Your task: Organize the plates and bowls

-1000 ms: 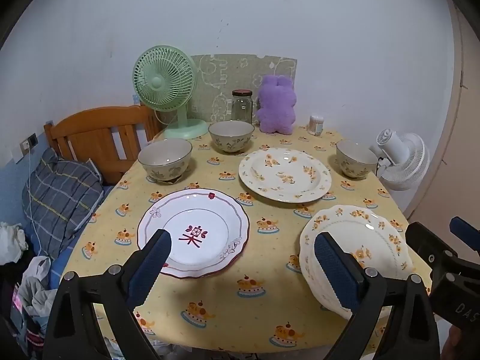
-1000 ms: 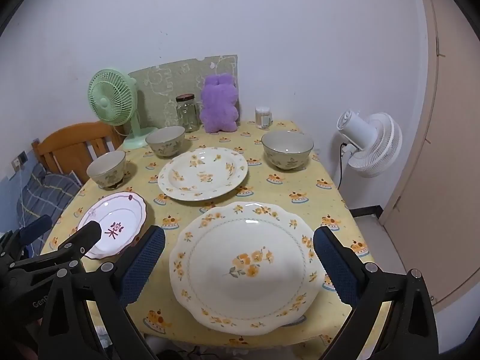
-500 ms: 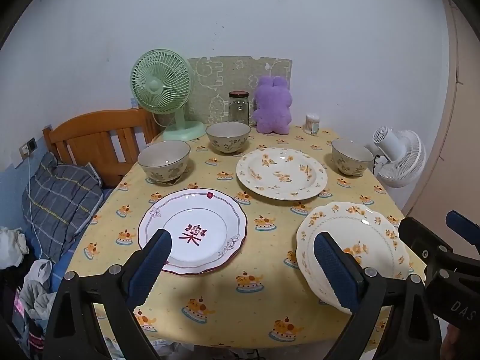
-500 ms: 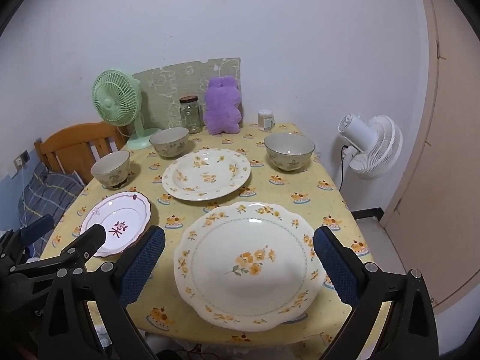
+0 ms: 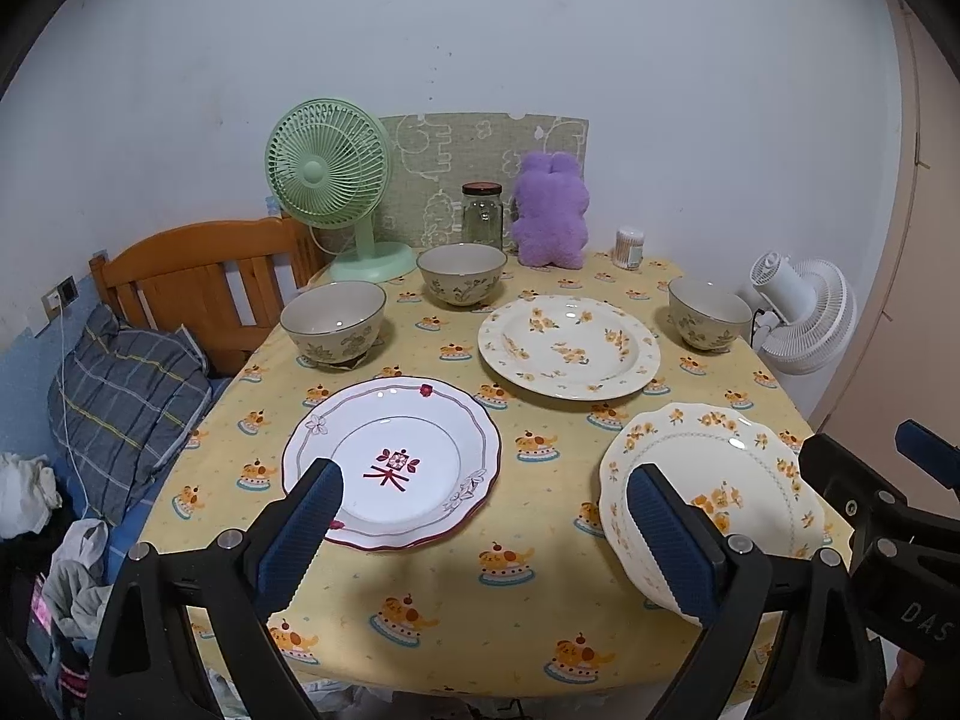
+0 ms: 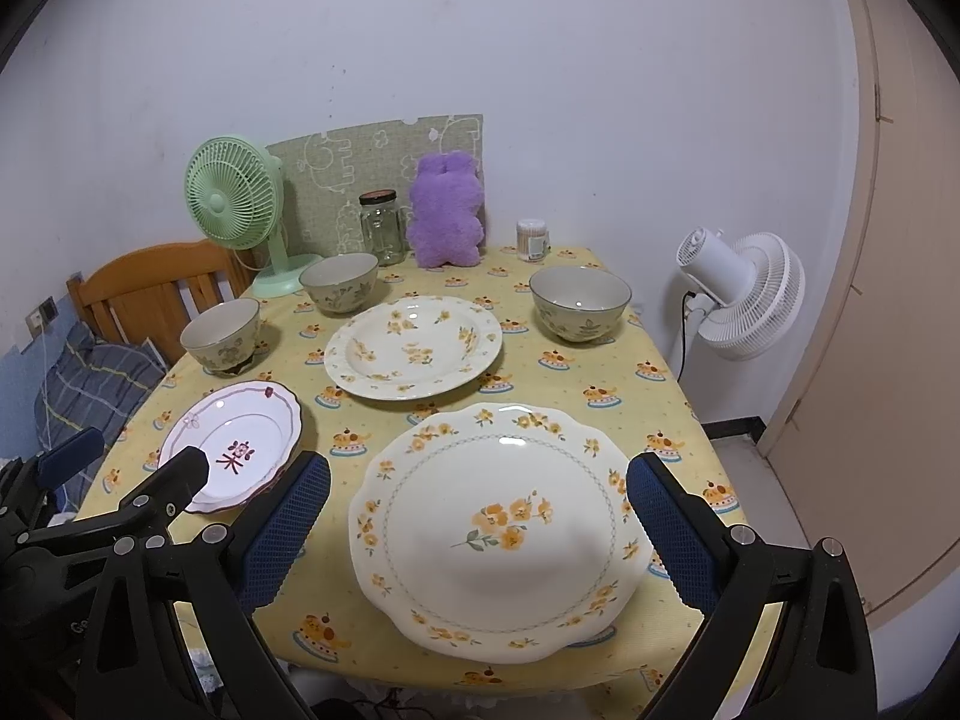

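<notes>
On the yellow tablecloth lie a white plate with a red rim [image 5: 391, 461] [image 6: 234, 445], a cream floral plate with a scalloped edge [image 6: 499, 523] [image 5: 714, 489], and a deep floral plate [image 5: 569, 345] [image 6: 413, 345] behind them. Three floral bowls stand at the left [image 5: 333, 321] [image 6: 221, 336], back middle [image 5: 461, 273] [image 6: 339, 282] and right [image 5: 709, 312] [image 6: 579, 302]. My left gripper [image 5: 486, 531] is open and empty above the near edge by the red-rimmed plate. My right gripper [image 6: 479, 531] is open and empty above the scalloped plate.
At the table's back stand a green fan [image 5: 329, 167], a glass jar [image 5: 482, 215], a purple plush toy [image 5: 549, 217] and a small cotton-swab container [image 5: 629, 247]. A wooden chair [image 5: 198, 276] and bedding are to the left. A white fan [image 6: 739, 294] and a door are to the right.
Both grippers have drawn back and risen slightly, so the table looks a little farther away. Nothing on the table has moved. Both stay open.
</notes>
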The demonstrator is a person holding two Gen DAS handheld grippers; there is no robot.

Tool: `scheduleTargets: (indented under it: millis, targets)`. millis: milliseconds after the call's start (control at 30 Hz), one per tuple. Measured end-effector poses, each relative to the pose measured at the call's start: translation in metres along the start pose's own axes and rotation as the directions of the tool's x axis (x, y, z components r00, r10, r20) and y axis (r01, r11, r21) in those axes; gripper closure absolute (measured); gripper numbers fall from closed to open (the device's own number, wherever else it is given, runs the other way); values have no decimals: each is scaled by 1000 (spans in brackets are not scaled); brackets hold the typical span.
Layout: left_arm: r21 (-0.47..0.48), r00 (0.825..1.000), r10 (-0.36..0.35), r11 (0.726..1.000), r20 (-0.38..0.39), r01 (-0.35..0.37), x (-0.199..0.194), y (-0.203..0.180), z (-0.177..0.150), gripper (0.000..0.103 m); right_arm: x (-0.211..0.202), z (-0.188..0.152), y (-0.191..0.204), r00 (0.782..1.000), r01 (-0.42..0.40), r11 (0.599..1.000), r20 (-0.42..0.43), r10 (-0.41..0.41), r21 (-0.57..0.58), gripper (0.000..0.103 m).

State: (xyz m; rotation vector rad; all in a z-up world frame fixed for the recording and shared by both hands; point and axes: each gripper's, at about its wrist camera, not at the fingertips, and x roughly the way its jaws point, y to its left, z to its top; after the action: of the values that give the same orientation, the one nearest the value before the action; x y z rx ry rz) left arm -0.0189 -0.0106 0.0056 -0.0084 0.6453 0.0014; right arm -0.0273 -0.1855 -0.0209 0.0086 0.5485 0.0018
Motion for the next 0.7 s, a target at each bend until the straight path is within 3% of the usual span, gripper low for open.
scheduleTargets:
  millis: [700]
  targets:
    - [10, 1000, -7, 1000, 7, 7, 1, 1, 3, 9, 4, 1, -1, 1000, 15, 1000, -6, -15, 6, 3]
